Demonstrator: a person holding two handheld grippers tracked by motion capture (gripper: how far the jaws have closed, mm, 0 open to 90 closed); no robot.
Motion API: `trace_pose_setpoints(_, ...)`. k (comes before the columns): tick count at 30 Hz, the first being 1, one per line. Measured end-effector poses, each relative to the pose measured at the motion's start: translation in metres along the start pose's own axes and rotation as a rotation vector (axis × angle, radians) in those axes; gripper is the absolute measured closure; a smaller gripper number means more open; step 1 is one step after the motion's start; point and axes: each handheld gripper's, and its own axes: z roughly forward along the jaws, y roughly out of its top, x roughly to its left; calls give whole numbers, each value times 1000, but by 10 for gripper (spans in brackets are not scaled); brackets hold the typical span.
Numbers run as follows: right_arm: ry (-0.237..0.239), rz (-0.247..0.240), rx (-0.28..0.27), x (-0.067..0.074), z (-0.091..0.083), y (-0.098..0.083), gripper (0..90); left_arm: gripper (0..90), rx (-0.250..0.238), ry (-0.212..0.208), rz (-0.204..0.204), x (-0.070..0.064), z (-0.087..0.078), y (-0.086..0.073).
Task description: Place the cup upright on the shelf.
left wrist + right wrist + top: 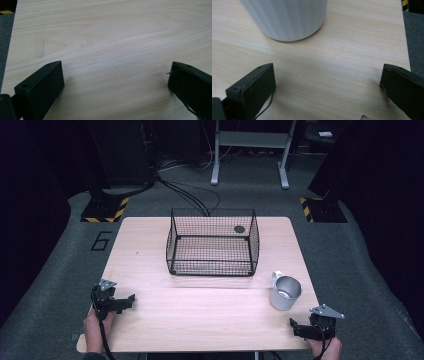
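A white ribbed mug (285, 293) stands upright on the right side of the wooden bench (200, 320), its handle turned toward the far side; nothing can be made out inside it. The right gripper (300, 329) sits at the near right corner, just near of the mug and apart from it. In the right gripper view its fingers (252, 87) are spread wide with bare wood between them, and the mug's base (287, 20) lies ahead. A black wire basket (212, 245) stands toward the far middle of the bench, with a small dark round thing (239, 229) at its far right wall. The left gripper (125, 302) rests at the near left, its fingers (40, 85) spread over bare wood.
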Motion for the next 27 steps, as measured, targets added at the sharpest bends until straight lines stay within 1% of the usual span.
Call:
trace_pose_setpoints(2, -3, -9, 4, -1, 0, 0, 0, 4, 0, 0, 0, 0, 0, 0)
trace_pose_setpoints(6, -9, -5, 9, -1, -1, 1, 0, 4, 0, 0, 0, 0, 0, 0)
trace_pose_setpoints(9, -7, -14, 1, -1, -1, 2, 0, 4, 0, 0, 0, 0, 0, 0)
trace_pose_setpoints(10, -6, -9, 9, -1, -1, 2, 0, 4, 0, 0, 0, 0, 0, 0)
trace_pose_setpoints(11, -4, -3, -5, 0, -1, 3, 0, 4, 0, 0, 0, 0, 0, 0)
trace_pose_setpoints(17, 13, -14, -18, 5, -5, 10, 0, 4, 0, 0, 0, 0, 0, 0)
trace_pose_setpoints(18, 24, -10, -28, 6, -5, 11, 0, 4, 0, 0, -1, 0, 0, 0)
trace_pose_setpoints(19, 32, -11, -39, 9, -7, 16, 0, 4, 0, 0, 0, 0, 0, 0)
trace_pose_setpoints(21, 41, -6, -53, 11, -8, 20, 0, 4, -1, 0, 0, 0, 0, 0)
trace_pose_setpoints(24, 55, -12, -58, 14, -10, 26, 0, 4, 0, 0, 0, 0, 0, 0)
trace_pose_setpoints(25, 64, -24, -70, 14, -9, 29, 0, 4, 0, 0, 0, 0, 0, 0)
trace_pose_setpoints(26, 64, -24, -70, 14, -9, 29, 0, 4, 0, 0, 0, 0, 0, 0)
trace_pose_setpoints(27, 71, -20, -84, 17, -8, 33, 0, 4, 0, 0, 0, 0, 0, 0)
